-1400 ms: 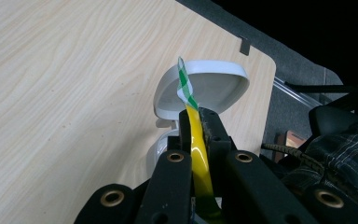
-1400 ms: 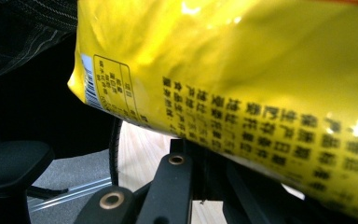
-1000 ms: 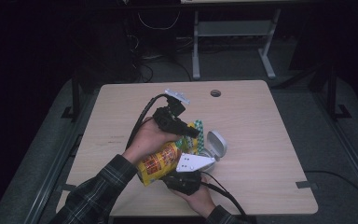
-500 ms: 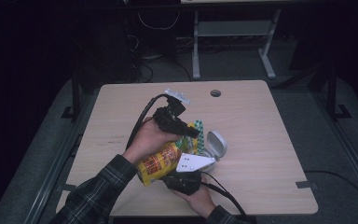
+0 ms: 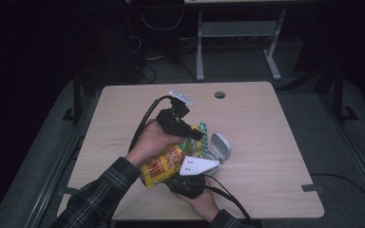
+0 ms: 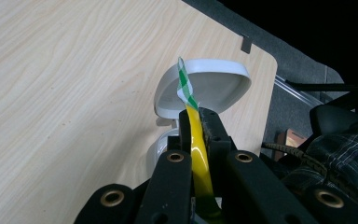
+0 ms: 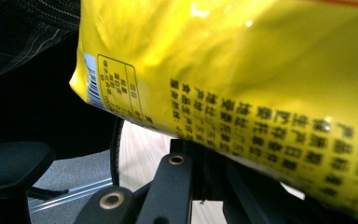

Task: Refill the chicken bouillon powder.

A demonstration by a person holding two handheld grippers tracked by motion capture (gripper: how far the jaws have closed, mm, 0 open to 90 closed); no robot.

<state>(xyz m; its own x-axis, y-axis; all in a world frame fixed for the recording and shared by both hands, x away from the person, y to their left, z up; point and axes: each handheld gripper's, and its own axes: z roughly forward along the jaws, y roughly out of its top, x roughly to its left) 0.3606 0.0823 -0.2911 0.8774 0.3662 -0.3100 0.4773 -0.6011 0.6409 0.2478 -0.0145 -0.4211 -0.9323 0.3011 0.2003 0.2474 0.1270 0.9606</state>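
Holding a yellow snack bag (image 5: pixel 164 164) above the table's (image 5: pixel 266 142) near middle: left tool (image 6: pixel 196 122) clamped on its green-checked top edge, right tool (image 5: pixel 190 183) closed at its lower end. An open white container (image 5: pixel 221 147) sits just right.

Dark plaid sleeves (image 5: pixel 100 192); black gripper (image 5: pixel 197 134) bodies, brass-ringed screw holes, grey three-cornered plates, black cables.

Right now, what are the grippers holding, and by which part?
Both grip one yellow snack bag: left gripper pinches its green-checked top edge; right gripper holds its lower end.
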